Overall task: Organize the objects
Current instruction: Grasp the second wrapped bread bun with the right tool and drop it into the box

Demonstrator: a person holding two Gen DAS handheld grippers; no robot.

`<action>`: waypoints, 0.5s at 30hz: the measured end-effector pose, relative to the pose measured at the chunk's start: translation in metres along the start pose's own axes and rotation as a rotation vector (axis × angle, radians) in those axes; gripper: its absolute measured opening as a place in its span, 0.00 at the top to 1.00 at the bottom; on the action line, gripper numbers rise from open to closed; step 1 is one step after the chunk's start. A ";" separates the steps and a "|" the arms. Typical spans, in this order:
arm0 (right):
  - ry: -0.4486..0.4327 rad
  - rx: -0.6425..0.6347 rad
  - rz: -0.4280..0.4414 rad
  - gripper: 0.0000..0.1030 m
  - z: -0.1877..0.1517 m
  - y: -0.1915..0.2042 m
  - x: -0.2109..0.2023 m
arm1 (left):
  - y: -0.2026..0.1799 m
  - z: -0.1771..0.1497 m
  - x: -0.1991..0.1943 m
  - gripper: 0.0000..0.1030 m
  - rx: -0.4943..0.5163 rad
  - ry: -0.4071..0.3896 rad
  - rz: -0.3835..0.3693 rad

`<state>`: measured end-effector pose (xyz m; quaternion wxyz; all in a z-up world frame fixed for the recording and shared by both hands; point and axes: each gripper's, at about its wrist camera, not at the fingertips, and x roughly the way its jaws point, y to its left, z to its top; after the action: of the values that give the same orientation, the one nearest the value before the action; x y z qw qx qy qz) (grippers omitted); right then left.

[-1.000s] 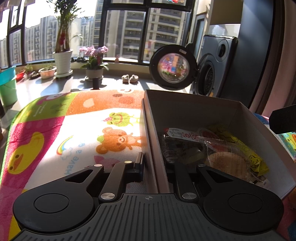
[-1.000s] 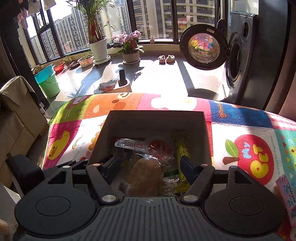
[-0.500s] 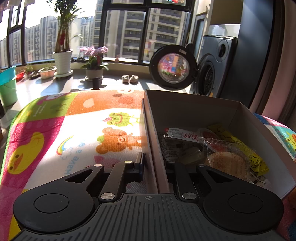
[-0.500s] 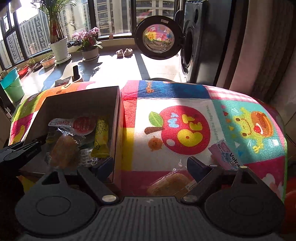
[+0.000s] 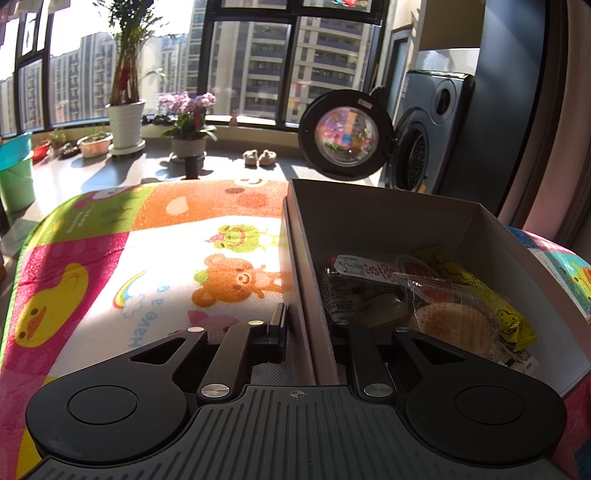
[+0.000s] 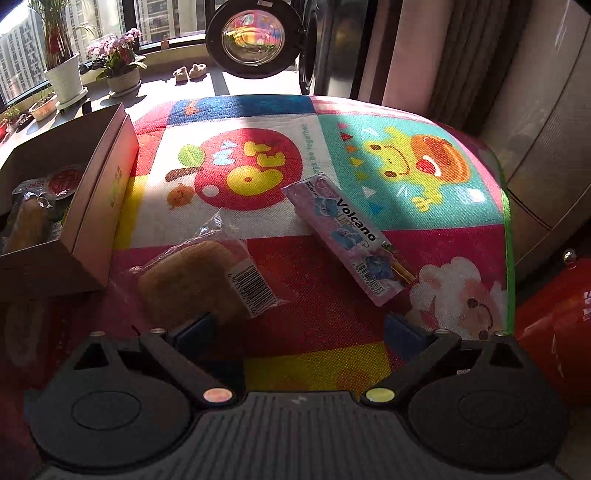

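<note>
An open cardboard box [image 5: 388,218] stands on the colourful play mat [image 5: 110,258]. It holds several snack packets, among them a round cake [image 5: 454,328] and a yellow packet [image 5: 480,291]. My left gripper [image 5: 308,325] is shut on the box's near left wall, one finger inside and one outside. In the right wrist view the box [image 6: 107,177] is at the left. My right gripper [image 6: 298,328] hangs low over the mat, its jaws opening wide with nothing between them. A wrapped bread packet [image 6: 199,280] lies just ahead of its left finger. A pink Volcano packet [image 6: 347,236] lies ahead to the right.
The mat's edge curves down at the right, beside a red object [image 6: 554,314] and curtains. Beyond the mat is a washing machine with its round door [image 6: 255,33] open. Plant pots [image 5: 125,125] line the window sill, and a green bucket [image 5: 14,177] stands far left.
My right gripper swung from above the box to the right and down over the mat, and its jaws spread wider. The left gripper kept its grip on the box wall.
</note>
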<state>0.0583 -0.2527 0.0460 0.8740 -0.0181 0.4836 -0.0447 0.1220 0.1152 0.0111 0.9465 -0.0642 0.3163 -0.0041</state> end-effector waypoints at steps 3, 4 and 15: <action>0.007 0.015 -0.047 0.05 -0.005 -0.013 0.002 | 0.001 0.000 0.000 0.85 0.000 0.000 0.000; 0.009 0.026 -0.046 0.05 -0.005 -0.017 0.002 | 0.000 0.000 0.000 0.85 0.000 0.000 0.000; 0.081 0.201 0.266 0.05 0.008 -0.001 0.004 | 0.001 0.000 0.000 0.85 0.000 0.000 0.000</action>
<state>0.0674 -0.2543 0.0473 0.8493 0.1354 0.5098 0.0226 0.1222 0.1158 0.0109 0.9464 -0.0644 0.3164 -0.0042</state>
